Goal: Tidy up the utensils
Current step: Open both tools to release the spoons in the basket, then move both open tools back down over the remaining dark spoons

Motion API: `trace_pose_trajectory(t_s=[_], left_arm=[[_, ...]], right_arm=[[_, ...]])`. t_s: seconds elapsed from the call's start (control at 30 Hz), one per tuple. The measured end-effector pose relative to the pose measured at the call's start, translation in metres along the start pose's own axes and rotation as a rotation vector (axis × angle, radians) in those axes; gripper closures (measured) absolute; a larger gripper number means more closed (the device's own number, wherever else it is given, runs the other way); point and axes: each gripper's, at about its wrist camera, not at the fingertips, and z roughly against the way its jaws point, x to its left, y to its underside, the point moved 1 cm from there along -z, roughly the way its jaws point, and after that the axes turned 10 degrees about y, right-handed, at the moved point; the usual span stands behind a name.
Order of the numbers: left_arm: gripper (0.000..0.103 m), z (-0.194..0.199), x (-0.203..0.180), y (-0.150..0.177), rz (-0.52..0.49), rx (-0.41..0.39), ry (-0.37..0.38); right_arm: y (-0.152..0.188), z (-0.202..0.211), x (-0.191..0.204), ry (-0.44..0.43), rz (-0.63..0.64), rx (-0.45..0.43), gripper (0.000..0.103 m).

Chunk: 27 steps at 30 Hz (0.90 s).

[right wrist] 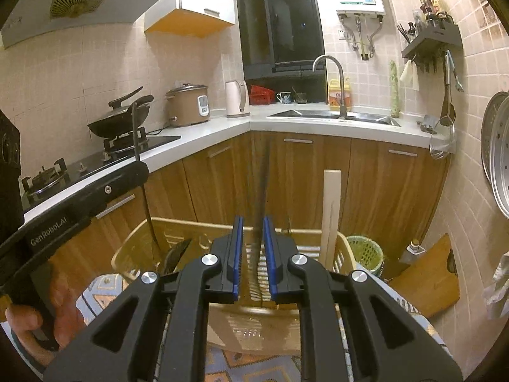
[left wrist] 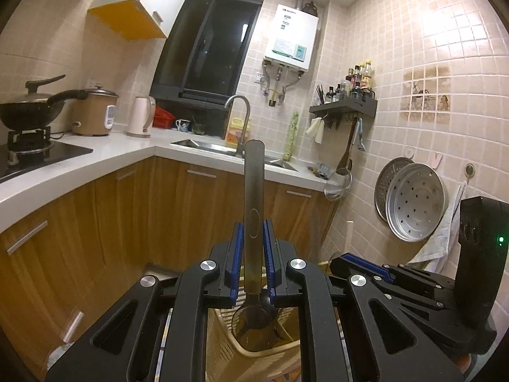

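open air above the basket (right wrist: 133,251); wooden spatula (right wrist: 331,210) stands upright at its right rim.

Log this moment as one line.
left tongs: shut on spoon | right tongs: around dark utensil, grip unclear | basket below

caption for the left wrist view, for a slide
Left gripper shut on an upright metal utensil handle above a beige basket.

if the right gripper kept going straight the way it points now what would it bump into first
Probably the far rim of the beige plastic basket just ahead of the right gripper; past it stand the wooden cabinet doors. Depth is hard to judge here.
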Motion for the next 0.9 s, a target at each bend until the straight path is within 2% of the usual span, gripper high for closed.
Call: trace_pose_trajectory(t_s=[0.07,0.13,0.23,0.37,0.53,0.67,0.77,0.87,0.9], left_arm=[[0.089,0.002,0.000,0.002,-0.009,0.012,0.003],[0.084,0.005,-0.001,0.002,-0.012,0.021,0.005],[0.075,0.010,0.002,0.000,-0.001,0.029,0.018],[0.075,0.021,0.005,-0.004,0.018,0.033,0.025],[0.075,0.054,-0.003,-0.016,0.023,0.047,0.046],[0.075,0.074,-0.003,-0.024,0.120,0.145,0.123],[0.075,0.088,-0.009,-0.024,0.127,0.214,0.126],[0.075,0.095,-0.014,-0.013,0.140,0.317,0.132],[0.075,0.095,-0.015,-0.005,0.152,0.374,0.135]], right_arm=[[0.001,0.005,-0.004,-0.012,-0.014,-0.001,0.071],[0.001,0.012,-0.006,-0.007,-0.013,-0.005,0.065],[-0.001,0.023,-0.009,-0.006,-0.011,-0.012,0.065],[-0.004,0.041,-0.013,-0.011,-0.009,-0.001,0.065],[-0.004,0.070,-0.015,0.001,0.023,0.013,0.065],[-0.003,0.087,-0.013,0.009,0.049,0.068,0.065],[0.002,0.093,-0.012,-0.005,0.062,0.160,0.065],[0.012,0.091,-0.011,-0.014,0.069,0.257,0.065],[0.017,0.087,-0.011,-0.011,0.073,0.315,0.065]])
